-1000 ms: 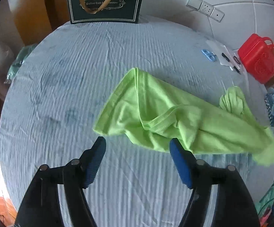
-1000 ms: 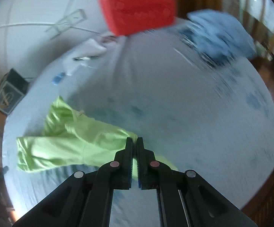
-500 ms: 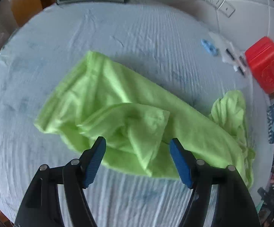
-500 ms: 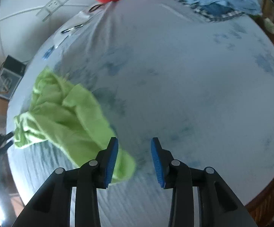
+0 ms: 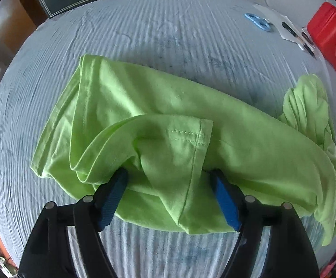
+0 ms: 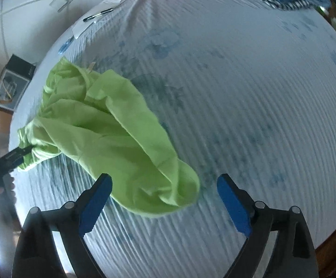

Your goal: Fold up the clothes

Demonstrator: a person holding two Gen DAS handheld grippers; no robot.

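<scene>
Green shirt [image 5: 174, 125] slumped in a long crumpled heap on the bed [image 5: 168, 34], one sleeve flopped across the top, far from folded. Left gripper [image 5: 169, 186] spread wide, straddling that sleeve's hem (probably lining up a pinch). Right gripper [image 6: 164, 194] likewise gaping, empty, just short of the shirt's other bunched end.

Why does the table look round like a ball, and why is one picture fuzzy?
Both wrist views use a fisheye lens, which bulges the table and darkens the corners. The right wrist view is smeared, likely by motion, blurring the green shirt. The left wrist view is sharper: the shirt's stitching shows.
</scene>
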